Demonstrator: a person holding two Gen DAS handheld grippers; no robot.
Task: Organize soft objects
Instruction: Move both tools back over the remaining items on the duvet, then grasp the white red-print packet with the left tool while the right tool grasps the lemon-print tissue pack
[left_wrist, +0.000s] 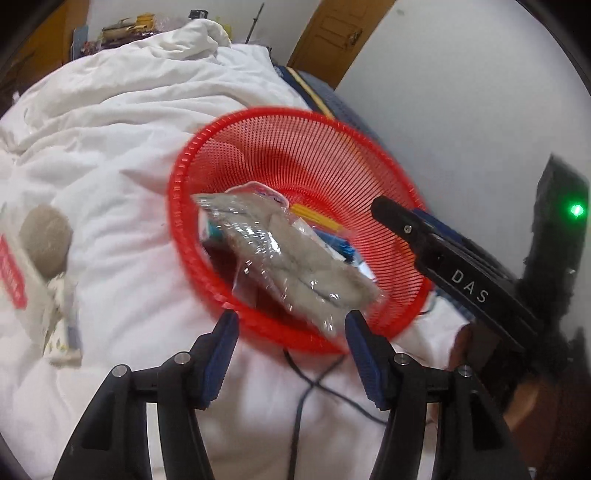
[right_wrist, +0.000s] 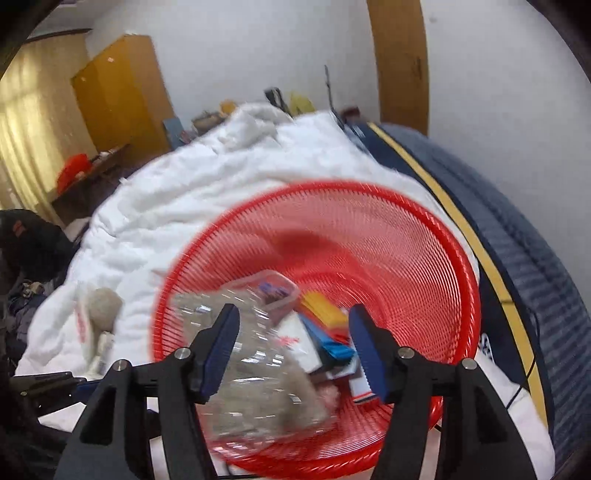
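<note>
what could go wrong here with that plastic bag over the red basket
The clear bag of grey soft stuff looks blurred and loose, with both tongs open, left and right. It overlaps the near rim of the red basket, so it may slide out onto the white duvet. The basket already holds small packets, so the bag may perch on them. A black cable beside the basket might snag the tongs.

Soft, even daylight – no hard shadows. Glare glints off the plastic-wrapped packet (left_wrist: 291, 258), which smears with motion blur; the red basket (right_wrist: 406, 236) rim blurs too. Fisheye bends edges, corners black.
</note>
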